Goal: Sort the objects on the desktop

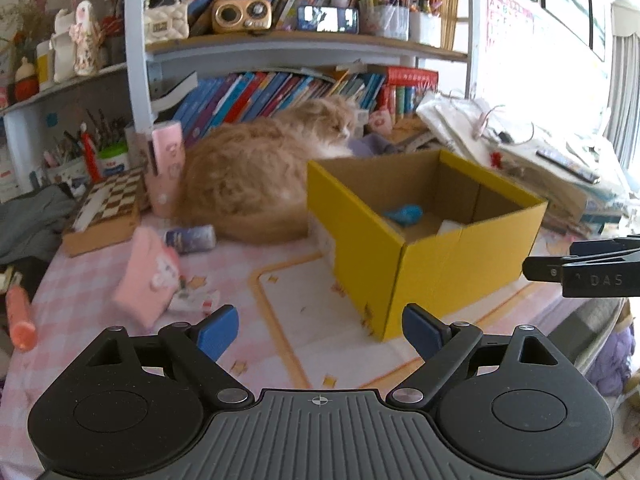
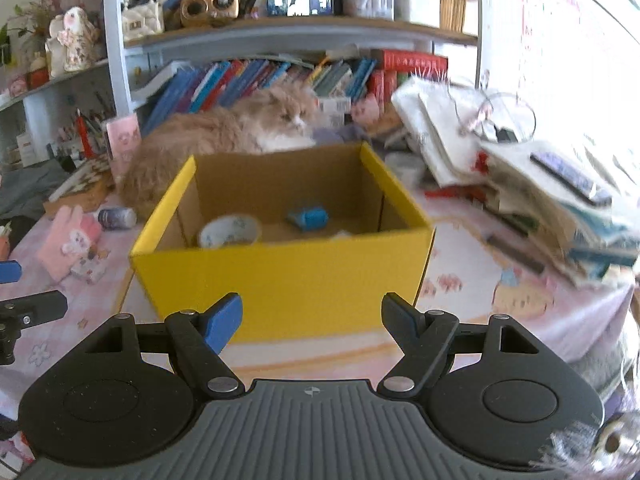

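A yellow cardboard box [image 1: 400, 264] stands open on the pink checked tablecloth. Inside it lie a blue object [image 2: 308, 218] and a white patterned bowl-like item [image 2: 230, 232]. Left of the box are a pink plush pouch [image 1: 146, 276], a small dark jar on its side [image 1: 191, 238], a small printed packet [image 1: 192, 300] and an orange tube [image 1: 20, 316]. My left gripper [image 1: 320, 332] hovers open and empty by the box's near left corner. My right gripper [image 2: 312, 320] is open and empty before the box's front wall. One of its fingers [image 1: 576, 270] shows at the right edge.
A fluffy orange cat [image 1: 256, 176] lies right behind the box. A chessboard [image 1: 108, 208] and a tall pink case [image 1: 166, 168] stand at the back left. Stacked bags and books [image 2: 520, 180] crowd the right side. Bookshelves [image 1: 304, 44] rise behind.
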Demonstrator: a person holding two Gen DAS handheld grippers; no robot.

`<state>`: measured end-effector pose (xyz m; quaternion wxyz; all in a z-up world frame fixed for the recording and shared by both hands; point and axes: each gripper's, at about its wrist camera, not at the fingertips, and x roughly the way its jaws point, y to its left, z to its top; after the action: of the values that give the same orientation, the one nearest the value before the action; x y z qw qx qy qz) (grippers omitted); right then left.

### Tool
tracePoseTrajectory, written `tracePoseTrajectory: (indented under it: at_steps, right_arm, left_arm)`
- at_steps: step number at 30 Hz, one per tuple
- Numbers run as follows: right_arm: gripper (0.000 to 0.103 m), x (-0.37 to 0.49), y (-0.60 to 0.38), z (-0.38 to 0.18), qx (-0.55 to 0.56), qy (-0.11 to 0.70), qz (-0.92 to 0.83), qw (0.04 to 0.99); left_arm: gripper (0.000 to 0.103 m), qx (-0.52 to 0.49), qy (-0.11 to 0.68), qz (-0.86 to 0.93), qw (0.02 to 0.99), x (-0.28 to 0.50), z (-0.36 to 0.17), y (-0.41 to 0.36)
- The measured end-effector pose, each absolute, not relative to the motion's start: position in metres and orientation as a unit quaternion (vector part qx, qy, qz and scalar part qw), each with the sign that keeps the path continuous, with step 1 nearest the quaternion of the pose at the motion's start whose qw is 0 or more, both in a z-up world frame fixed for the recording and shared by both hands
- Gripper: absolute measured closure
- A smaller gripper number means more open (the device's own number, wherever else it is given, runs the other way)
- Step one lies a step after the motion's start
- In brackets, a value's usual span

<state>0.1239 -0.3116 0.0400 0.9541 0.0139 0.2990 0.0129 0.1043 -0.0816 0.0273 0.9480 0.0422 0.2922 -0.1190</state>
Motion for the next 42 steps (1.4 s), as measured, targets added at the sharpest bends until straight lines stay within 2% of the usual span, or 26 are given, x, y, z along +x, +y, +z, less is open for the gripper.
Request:
tracePoseTrajectory:
  at_steps: [16,42]
  right_arm:
    - [0.027,0.088,-0.227,0.012,0.018,0.349,0.026,0.937]
    - [0.026,0.082,-0.116,-0.014,-0.031,0.377,0.119,0.918]
  left_arm:
    - [0.012,0.095,0.311,-0.148,0.934,0.078,0.016,-0.043]
    - [0.011,0.079,0.355,-0.097,0.926,0.067,0.003,0.042]
